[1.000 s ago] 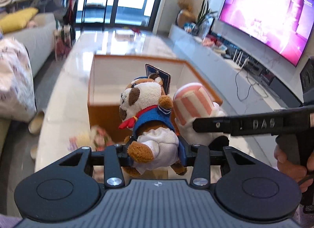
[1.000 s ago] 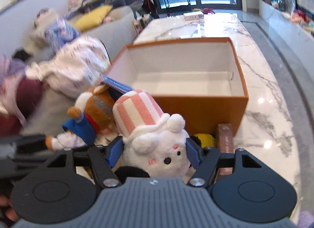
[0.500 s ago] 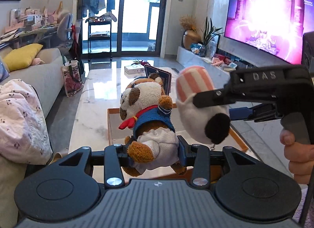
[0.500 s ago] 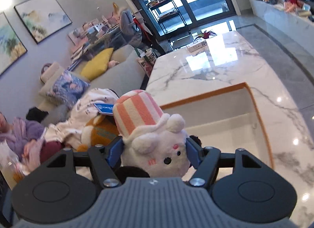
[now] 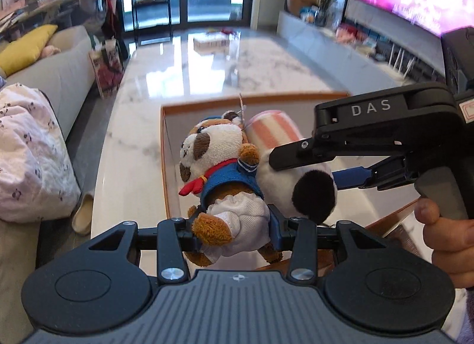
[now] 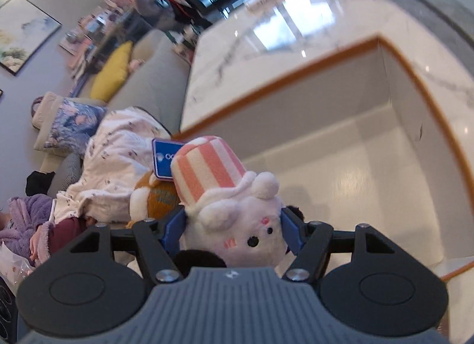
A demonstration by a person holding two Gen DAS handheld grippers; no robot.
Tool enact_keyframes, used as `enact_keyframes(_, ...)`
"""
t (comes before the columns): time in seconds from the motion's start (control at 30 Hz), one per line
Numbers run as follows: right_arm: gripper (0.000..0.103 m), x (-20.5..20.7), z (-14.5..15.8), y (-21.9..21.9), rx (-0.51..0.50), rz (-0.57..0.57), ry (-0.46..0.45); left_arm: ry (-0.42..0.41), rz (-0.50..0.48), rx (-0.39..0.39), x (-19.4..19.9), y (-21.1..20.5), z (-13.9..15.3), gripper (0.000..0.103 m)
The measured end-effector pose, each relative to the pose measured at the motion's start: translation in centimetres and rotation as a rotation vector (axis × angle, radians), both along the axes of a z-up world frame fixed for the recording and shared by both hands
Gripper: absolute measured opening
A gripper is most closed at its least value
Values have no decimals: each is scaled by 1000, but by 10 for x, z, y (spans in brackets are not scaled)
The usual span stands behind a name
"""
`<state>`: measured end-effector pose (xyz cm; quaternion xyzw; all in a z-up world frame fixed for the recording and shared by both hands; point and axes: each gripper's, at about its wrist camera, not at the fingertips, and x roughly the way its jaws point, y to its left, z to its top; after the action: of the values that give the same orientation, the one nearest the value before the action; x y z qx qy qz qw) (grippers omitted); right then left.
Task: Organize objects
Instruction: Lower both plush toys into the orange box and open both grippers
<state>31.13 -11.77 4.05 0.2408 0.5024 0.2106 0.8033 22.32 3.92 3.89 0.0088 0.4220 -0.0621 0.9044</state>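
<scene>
Left gripper [image 5: 234, 233] is clamped on the dog plush [image 5: 222, 172] at its lower body, jaws partly closed with the pads pressed into the white trousers; the plush stands out forward along the fingers, head away from the camera. Right gripper [image 6: 232, 233] holds the white plush [image 6: 237, 216] across its body, jaws set wide around it; its long axis likewise runs forward, the striped hat [image 6: 207, 166] leading. In the left view the two toys touch side by side, the white one on the dog's right, with the right tool's black frame crossing over it and a hand [image 5: 444, 240] on its grip. Beyond and below both toys lies the open box [image 5: 166, 166], orange-rimmed and pale inside, on the marble table [image 5: 133, 148]. Both loads hang above the box's interior, the dog near its left wall, the white plush further toward the middle. Judgement: neither gripper is clearly nearer to the floor of the box [image 6: 370, 196]; a descent straight ahead and down appears sufficient for release, provided that the toys do not snag each other.
</scene>
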Motion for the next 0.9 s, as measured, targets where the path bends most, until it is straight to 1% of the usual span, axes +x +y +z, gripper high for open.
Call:
enact_keyframes(0.07,70,4,-10,3,-21,4,37,41,-5,17,4,-1,-6,48)
enact_keyframes(0.13,70,8,-19,4,-45,2,64,75,-9,15,7,0,-11,49)
enact_keyframes(0.2,70,11,-28,6,-67,2,89,105,-21,38,9,-4,-16,49)
enact_keyframes(0.33,70,16,-48,12,-59,18,184,130,-19,41,13,-6,-15,50)
enact_keyframes(0.37,70,16,-50,13,-58,20,192,136,-19,48,13,-7,-14,50)
enact_keyframes(0.6,72,15,-50,13,-71,18,190,140,-35,34,14,-5,-11,53)
enact_keyframes(0.7,74,15,-49,10,-76,19,182,122,-46,20,11,-2,-8,59)
enact_keyframes(0.77,75,14,-48,10,-85,22,173,108,-48,25,8,-1,-6,64)
enact_keyframes(0.9,75,14,-46,14,-102,34,168,71,-40,-19,0,7,2,64)
